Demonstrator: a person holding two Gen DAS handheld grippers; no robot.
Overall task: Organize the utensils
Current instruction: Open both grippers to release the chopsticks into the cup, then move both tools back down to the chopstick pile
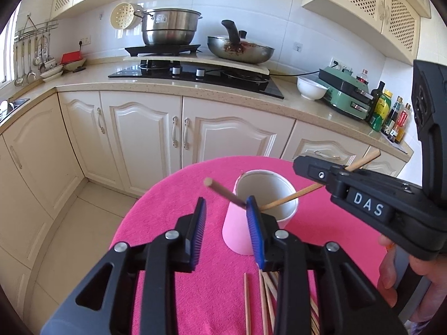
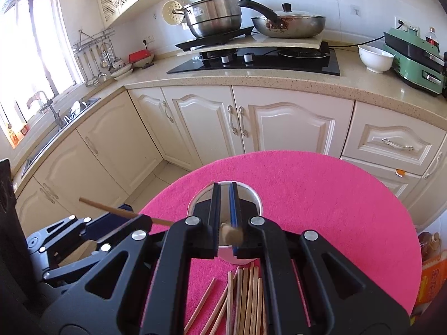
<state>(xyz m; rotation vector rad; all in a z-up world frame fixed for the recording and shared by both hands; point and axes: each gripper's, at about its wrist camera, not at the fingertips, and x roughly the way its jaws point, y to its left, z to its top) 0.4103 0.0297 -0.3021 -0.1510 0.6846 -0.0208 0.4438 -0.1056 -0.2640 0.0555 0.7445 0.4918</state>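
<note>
A white-pink cup stands on the pink round table. My left gripper is open just left of the cup's rim; a chopstick leans out of the cup behind its right finger. My right gripper is shut on a second chopstick and holds it slanting into the cup; in the left wrist view that chopstick runs from the right gripper down into the cup. Several loose chopsticks lie on the table in front of the cup.
Behind the table runs a counter with a hob, a steel pot, a pan, a white bowl, a green appliance and bottles. A sink is at the left.
</note>
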